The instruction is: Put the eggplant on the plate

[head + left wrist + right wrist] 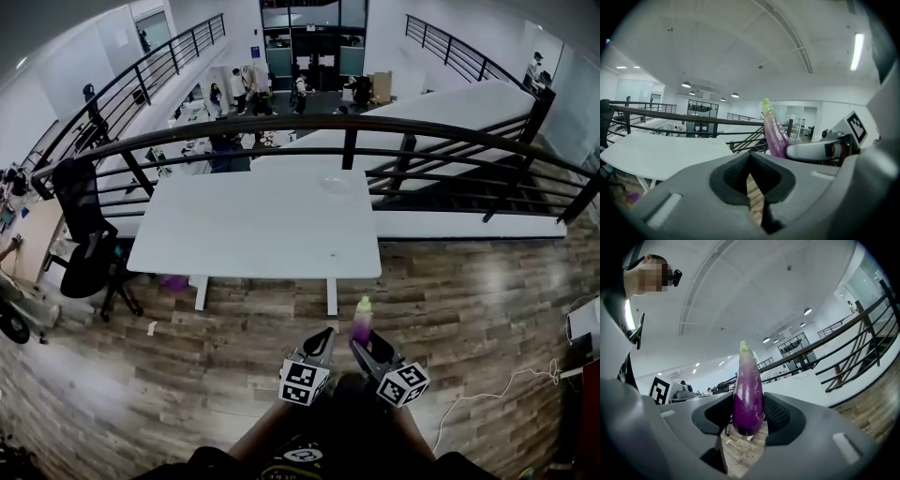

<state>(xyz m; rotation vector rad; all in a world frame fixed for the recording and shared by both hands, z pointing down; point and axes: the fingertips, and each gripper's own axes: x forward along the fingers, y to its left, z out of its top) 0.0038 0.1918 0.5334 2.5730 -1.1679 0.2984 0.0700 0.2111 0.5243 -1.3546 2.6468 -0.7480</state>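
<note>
right gripper (749, 409): jaws pinching eggplant (748, 394), upright, stem up | left gripper (750, 158): jaws pressed together, empty | head view only: plate (336, 185) on far right of white table (234, 234), well beyond both grippers, eggplant off it

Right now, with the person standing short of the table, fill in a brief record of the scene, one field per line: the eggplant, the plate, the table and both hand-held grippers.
eggplant: purple, upright, green stem on top, clamped in the right hand-held gripper
left hand-held gripper: jaws together, nothing between them
plate: clear, toward the table's far right
table: white, ahead across the wood floor, railing behind it
task status: eggplant not yet on the plate
</note>
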